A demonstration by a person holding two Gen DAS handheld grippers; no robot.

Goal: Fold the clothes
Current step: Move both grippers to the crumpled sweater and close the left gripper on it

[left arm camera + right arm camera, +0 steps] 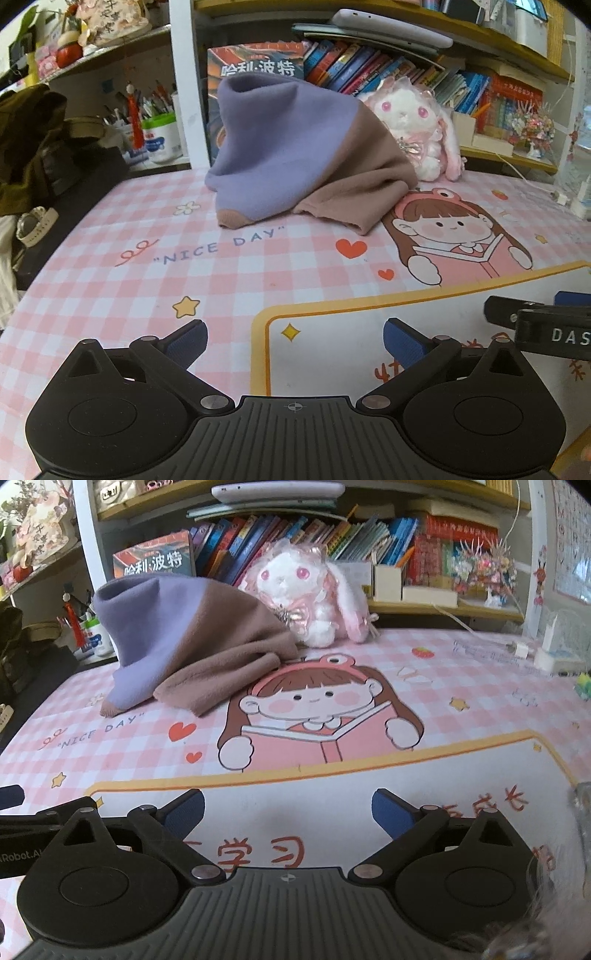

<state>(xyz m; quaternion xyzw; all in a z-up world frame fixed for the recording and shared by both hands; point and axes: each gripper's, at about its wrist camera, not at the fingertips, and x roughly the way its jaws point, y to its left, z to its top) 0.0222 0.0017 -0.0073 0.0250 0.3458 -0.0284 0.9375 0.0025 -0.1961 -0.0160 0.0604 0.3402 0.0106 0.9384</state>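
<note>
A purple and brown fleece garment [291, 155] lies heaped at the back of the desk, leaning against the books; it also shows in the right wrist view [184, 646]. My left gripper [293, 341] is open and empty, low over the desk mat, well in front of the garment. My right gripper [288, 812] is open and empty over the mat's white panel, to the right of and in front of the garment. The right gripper's body [546, 325] shows at the right edge of the left wrist view.
A pink checked desk mat [461, 686] covers the desk. A white plush rabbit [306, 590] sits just right of the garment. Bookshelves [332, 531] run along the back. A pen pot [160, 136] and olive bag [33, 140] stand left. A charger and cable [524, 650] lie right.
</note>
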